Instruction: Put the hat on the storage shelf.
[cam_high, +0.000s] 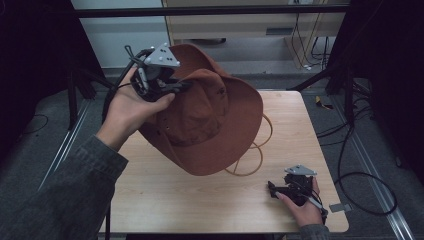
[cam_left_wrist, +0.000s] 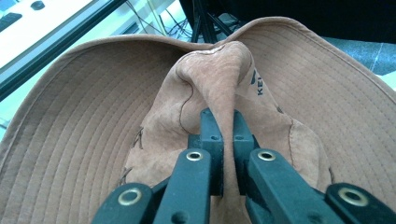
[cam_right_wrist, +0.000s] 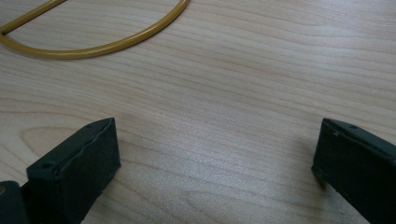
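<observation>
A: Where is the hat right now?

B: Up off the desk, tilted, over its left and middle part. The left tongs pinch a fold of the soft crown; in the left gripper view the jaws are nearly together, with just that ridge of suede between them.

A: And the other hand?

B: The right tongs rest low near the desk's front right corner, jaws spread wide, holding nothing. In the right gripper view there is bare wood between them and a loop of the yellow cord beyond.

A: What worries you?

B: The grip is on a thin pleat only. I judge the whole weight of brim and crown hangs from it, so a quick swing could let the fabric slide out and the hat drop.

A: Anything else?

B: The cord trails from the hat down onto the desk. Lift or carry the hat sideways and it may drag, or catch on the right tongs if they come in carelessly.
</observation>
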